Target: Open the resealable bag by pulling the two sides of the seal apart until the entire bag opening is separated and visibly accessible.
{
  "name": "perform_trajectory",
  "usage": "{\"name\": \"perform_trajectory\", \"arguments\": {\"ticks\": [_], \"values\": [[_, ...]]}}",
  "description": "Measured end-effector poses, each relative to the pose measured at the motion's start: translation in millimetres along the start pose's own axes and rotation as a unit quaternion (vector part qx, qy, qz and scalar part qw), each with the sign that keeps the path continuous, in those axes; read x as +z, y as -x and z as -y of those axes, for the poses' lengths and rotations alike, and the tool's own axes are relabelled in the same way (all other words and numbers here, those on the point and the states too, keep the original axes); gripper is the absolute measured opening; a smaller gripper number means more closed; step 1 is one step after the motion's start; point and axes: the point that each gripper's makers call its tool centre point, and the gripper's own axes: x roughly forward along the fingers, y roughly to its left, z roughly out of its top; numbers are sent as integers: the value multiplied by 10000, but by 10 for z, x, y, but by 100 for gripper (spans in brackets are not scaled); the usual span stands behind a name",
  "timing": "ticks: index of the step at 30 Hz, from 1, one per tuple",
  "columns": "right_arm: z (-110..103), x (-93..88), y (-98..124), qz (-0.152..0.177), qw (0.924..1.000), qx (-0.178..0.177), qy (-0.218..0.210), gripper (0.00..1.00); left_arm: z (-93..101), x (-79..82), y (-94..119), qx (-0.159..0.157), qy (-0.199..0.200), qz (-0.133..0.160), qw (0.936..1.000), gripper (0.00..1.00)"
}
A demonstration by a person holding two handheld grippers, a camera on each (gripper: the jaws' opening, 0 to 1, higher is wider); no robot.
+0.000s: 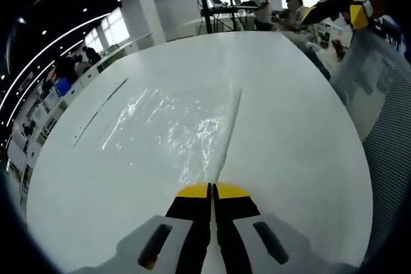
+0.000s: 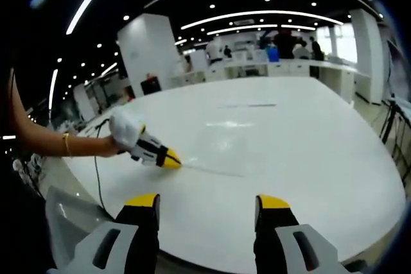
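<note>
The one clear, crinkled resealable plastic bag [image 1: 176, 129] lies flat on the big white round-cornered table [image 1: 289, 145], and it is hard to make out: in the right gripper view it is only a faint shine [image 2: 221, 142] on the surface. Its seal strip runs as a pale line to the left gripper [image 1: 212, 190], whose two yellow-tipped black jaws are pressed together on the near end of that strip; the exact point of the pinch is hidden under the tips. In the right gripper view this same gripper [image 2: 172, 158] touches the bag edge, held by a hand [image 2: 115, 145] with a gold bracelet. The right gripper [image 2: 209, 203] has its jaws spread wide apart, holding nothing, above the near table edge. The room is a large office with ceiling light strips and several people far behind.
</note>
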Motion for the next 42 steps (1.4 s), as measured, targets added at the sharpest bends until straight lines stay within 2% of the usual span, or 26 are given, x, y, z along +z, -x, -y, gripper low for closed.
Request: {"name": "perform_trajectory", "arguments": {"ticks": [3,5,7,13,26,36,42], "values": [[2,8,-1,16,10000,4,-2,58,27,13,29,3,-38,-40,10000,0],[2,11,-3,21,10000,9,11,58,1,-7,52,158,-120,-159,9997,0],[-1,17,-5,34,10000,15,9,58,19,-4,70,171,-168,-182,9995,0],[-31,18,-30,35,10000,68,61,58,104,33,140,84,-253,-178,9995,0],[-228,79,-209,-69,9972,425,615,57,297,119,335,-93,-551,-211,9982,0],[-455,118,-492,-226,9872,847,1330,57,485,102,472,-290,-849,-337,9954,0],[-585,87,-676,-329,9807,1100,1580,56,611,112,540,-413,-918,-313,9944,0]]}}
